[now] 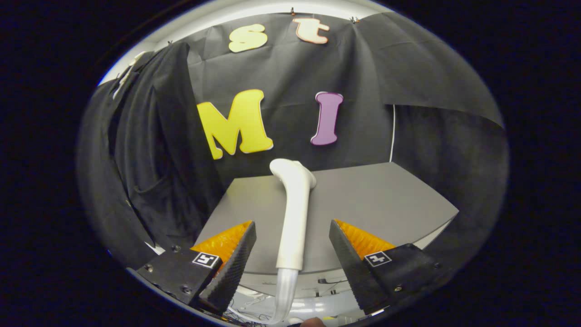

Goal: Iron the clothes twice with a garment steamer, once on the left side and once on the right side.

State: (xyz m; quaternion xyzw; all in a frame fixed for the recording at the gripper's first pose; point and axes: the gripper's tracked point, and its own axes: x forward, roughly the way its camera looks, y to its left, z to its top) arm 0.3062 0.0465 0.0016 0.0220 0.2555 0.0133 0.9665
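Between the fingers: one white garment steamer is seen standing upright, its head bent toward 1 o'clock, apart from both fingers.
Gripper: one gripper is held spread wide; nothing is gripped, and a gap is left on each side of the steamer handle.
Fingers: two are counted, one at 7 o'clock and one at 5 o'clock of the steamer.
Hose: one translucent hose is joined to the handle's lower end and curves off toward 7 o'clock.
Table: one grey table is seen beyond the fingers, behind the steamer.
Clothes: one dark garment is hung at 10 o'clock of the steamer, beside the table's edge; a pale hanger is glimpsed at its top.
Markers: two square black-and-white tags are counted, one on each finger mount; no readable words are carried.
Brands: none can be made out on the steamer.
Cables: several thin ones are seen below the table edge, too tangled to count.
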